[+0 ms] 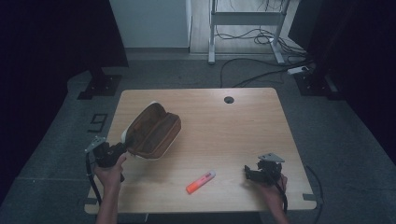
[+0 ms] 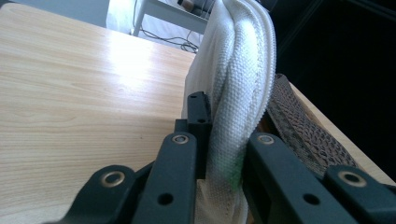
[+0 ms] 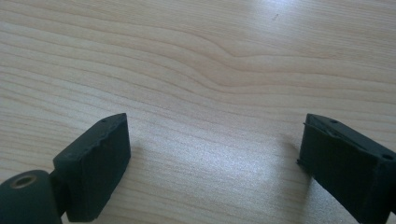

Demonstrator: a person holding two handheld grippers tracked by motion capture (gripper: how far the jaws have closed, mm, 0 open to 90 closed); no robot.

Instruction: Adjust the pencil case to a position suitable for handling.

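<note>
Wooden table (image 1: 243, 126), seen from the high view, with rounded corners and a small round hole (image 1: 228, 99) near its far edge. Left gripper (image 1: 122, 148) at the table's near-left edge, held by the left hand (image 1: 111, 170); its jaws are clamped on the white end of a pouch (image 1: 152, 130). The pouch is brown outside with a white lining edge, it sits on the left half of the table and is tilted up toward the far side, zip opening facing up. In the left gripper view the pouch (image 2: 238, 79) shows as folded white fabric with a zip line, pinched tight between the two black jaws, and a brown textured panel lies just right of them; bare tabletop (image 2: 84, 93) spreads to the left. An orange highlighter (image 1: 201, 182) with a pale cap end lies flat near the front middle of the table, well apart from the pouch and from both grippers, angled so its pale end points far-right. Right gripper (image 1: 252, 175) rests at the near-right part of the table, in the right hand (image 1: 273, 189), a grey three-cornered plate on top. In the right gripper view its jaws stand wide apart with bare wood grain (image 3: 210, 93) between them, nothing gripped. Beyond the table: grey floor, cables, a white desk frame (image 1: 245, 21).
</note>
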